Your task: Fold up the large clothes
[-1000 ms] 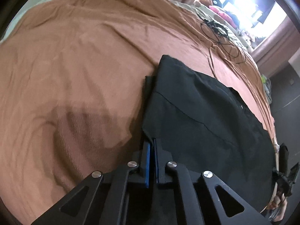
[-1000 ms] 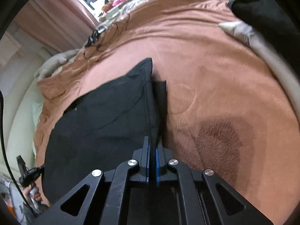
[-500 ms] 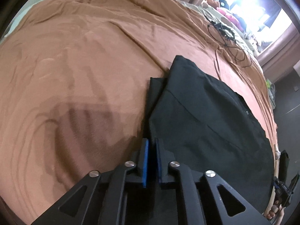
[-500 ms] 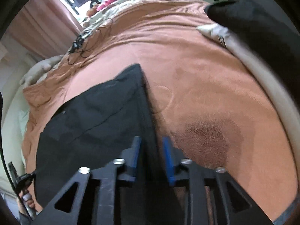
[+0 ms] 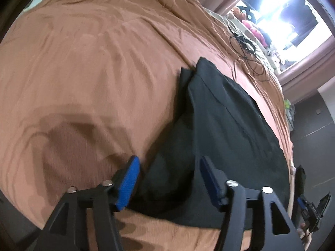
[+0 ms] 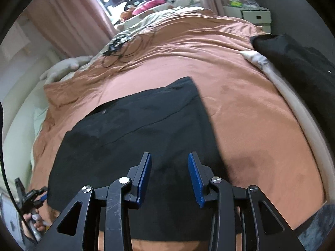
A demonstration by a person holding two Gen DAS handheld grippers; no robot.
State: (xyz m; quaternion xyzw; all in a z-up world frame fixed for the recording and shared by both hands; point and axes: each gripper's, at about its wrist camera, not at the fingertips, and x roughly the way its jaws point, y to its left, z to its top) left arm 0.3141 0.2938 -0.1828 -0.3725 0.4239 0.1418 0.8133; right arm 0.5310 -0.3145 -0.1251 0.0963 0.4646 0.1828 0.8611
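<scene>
Black fabric, a folded garment [image 6: 134,138], is lying flat on the brown bedspread [image 6: 240,108] that is covering the bed, toward the near edge. One narrow layer is showing from under its far left corner in the left wrist view. The garment [image 5: 226,125] is resting free of both tools.

Left tongs [image 5: 167,179] are standing wide apart over the garment's near left corner, blue pads [image 5: 128,184] exposed, gripping nothing. Right tongs [image 6: 169,175] are likewise spread wide above the garment's near right portion, holding nothing.

Beyond the garment, a tangle of black cable [image 6: 125,50] is lying on the bedspread toward the far end. Another dark item [image 6: 297,62] is sitting at the right edge of the bed over a white layer [image 6: 263,62]. Pink curtains [image 6: 69,21] are hanging by the bright window [image 5: 293,16].
</scene>
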